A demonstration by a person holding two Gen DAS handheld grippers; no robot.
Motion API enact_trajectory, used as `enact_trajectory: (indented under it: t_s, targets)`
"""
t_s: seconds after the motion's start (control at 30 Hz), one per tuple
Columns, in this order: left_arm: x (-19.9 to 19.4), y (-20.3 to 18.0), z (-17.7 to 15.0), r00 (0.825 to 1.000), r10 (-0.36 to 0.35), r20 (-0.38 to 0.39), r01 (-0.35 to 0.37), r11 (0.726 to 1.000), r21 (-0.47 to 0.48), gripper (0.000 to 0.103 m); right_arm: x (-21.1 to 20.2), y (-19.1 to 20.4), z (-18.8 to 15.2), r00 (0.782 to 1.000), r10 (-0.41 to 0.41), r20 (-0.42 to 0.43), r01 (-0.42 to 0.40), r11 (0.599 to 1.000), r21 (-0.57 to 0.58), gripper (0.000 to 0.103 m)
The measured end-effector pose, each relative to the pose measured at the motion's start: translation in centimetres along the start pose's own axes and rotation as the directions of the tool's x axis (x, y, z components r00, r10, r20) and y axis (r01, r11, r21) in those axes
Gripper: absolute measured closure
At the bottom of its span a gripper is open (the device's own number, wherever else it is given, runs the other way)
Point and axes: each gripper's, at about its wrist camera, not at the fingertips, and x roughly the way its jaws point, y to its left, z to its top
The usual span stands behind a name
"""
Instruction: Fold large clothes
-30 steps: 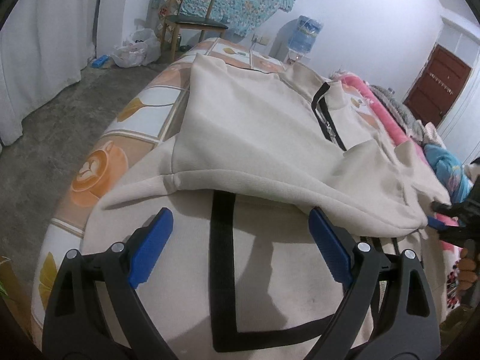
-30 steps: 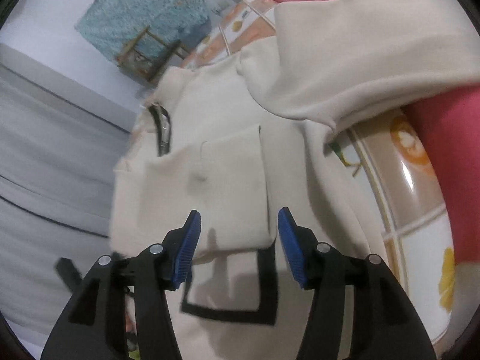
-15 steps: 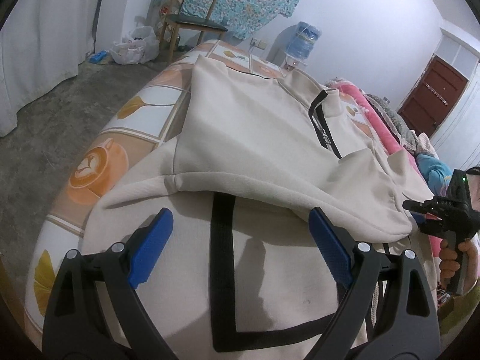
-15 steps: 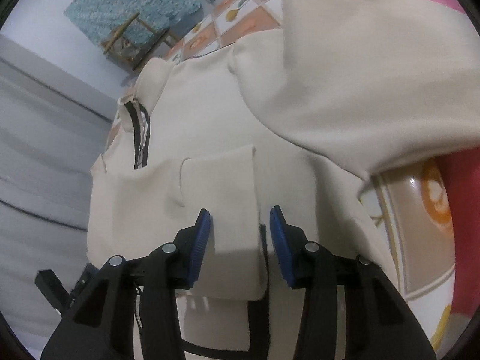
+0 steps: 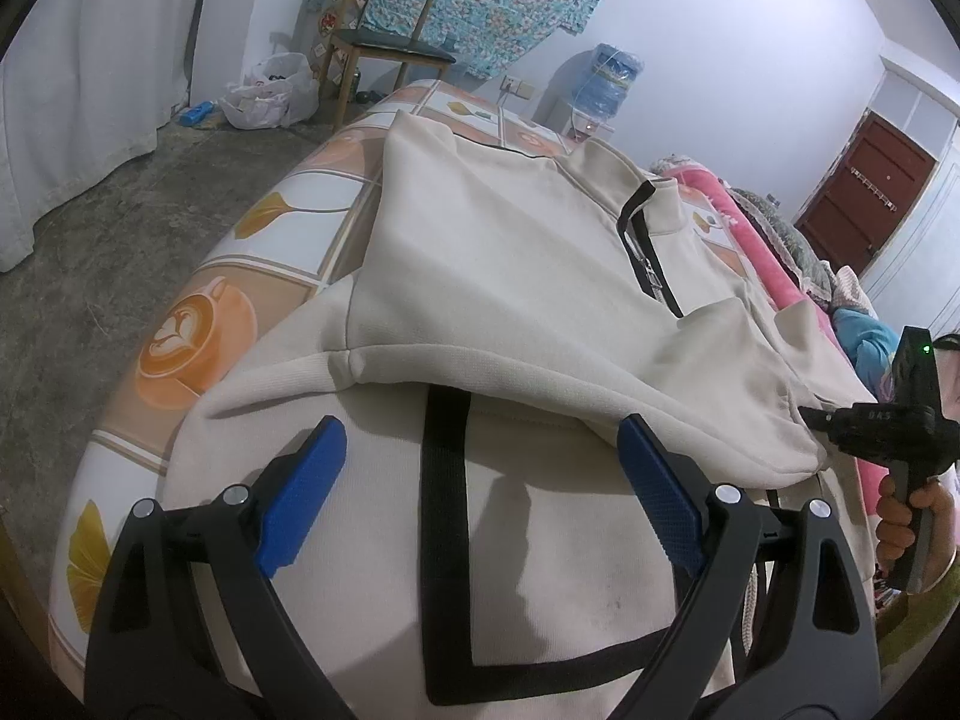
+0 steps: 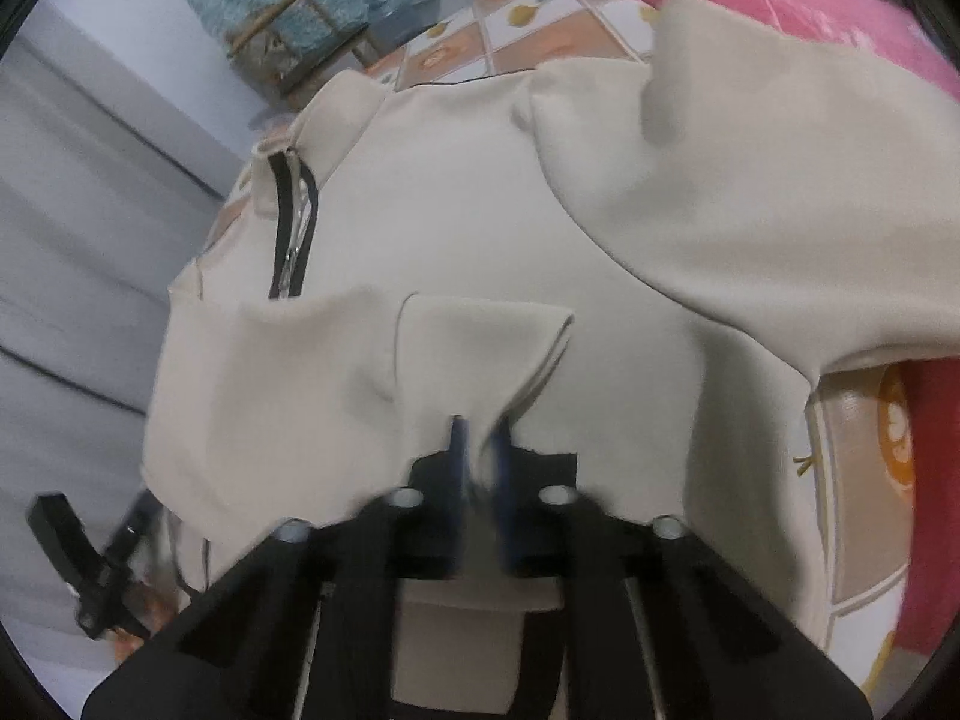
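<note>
The cream sweatshirt (image 5: 516,276) lies spread on the bed (image 5: 198,336), over the coffee-cup print cover, collar and black zipper (image 5: 648,258) toward 1 o'clock in the left wrist view. Its lower part is folded up over the body; the folded edge runs across frame centre, and below it I see a black stripe (image 5: 444,504) on the cream cloth. My left hand-held gripper (image 5: 480,492) hangs just above that cloth at 6 o'clock, blue pads (image 5: 300,492) spread wide, nothing between them. My right hand-held gripper (image 6: 480,456) has its jaws drawn together on a fold of the sweatshirt's cream fabric; a tuck of cloth rises from between the blue pads (image 6: 459,450) at 6 o'clock in the right wrist view. Frame is motion-blurred there. From the left view the right unit (image 5: 882,432) sits at 3 o'clock at the corner of the folded edge, my hand (image 5: 906,516) around its grip. A sleeve (image 6: 750,192) drapes at 2 o'clock in the right view, touching a pink blanket (image 6: 780,6). Wooden chair (image 5: 384,18) at 11 o'clock, water bottle (image 5: 612,78) at 1 o'clock, red-brown door (image 5: 864,192) at 2 o'clock.
</note>
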Motion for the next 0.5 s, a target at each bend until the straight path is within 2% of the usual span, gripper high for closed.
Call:
enact_trajectory:
  t_s: [0.1,0.23,0.33,0.4,0.5]
  targets:
    - [0.0,0.0,0.0,1.000,-0.001,0.000,0.001,1.000,0.000,0.015,-1.7,1.5,0.4,0.999,0.020,0.031,-0.019,0.999,-0.036,0.097]
    - [0.0,0.0,0.0,1.000,0.000,0.000,0.000,1.000,-0.001,0.015,-4.6,4.8,2.1,0.985,0.161,0.059,-0.156,0.985,-0.075,0.098]
    - [-0.5,-0.1,0.0,0.999,0.043,0.016,-0.043,0.999,-0.004,0.015,-6.1,9.9,4.7,0.972,0.228,0.061,-0.214,0.962,-0.172,0.098]
    - [-1.3,-0.2,-0.1,0.998,0.044,0.035,-0.044,0.999,-0.005,0.015,-5.9,13.4,6.4,0.965,0.259,0.040,-0.244,0.945,-0.218,0.098]
    - [-2.2,-0.9,-0.6,0.993,0.102,0.058,-0.105,0.993,0.046,0.015,-5.1,21.1,9.0,0.948,0.316,-0.019,-0.306,0.900,-0.309,0.098]
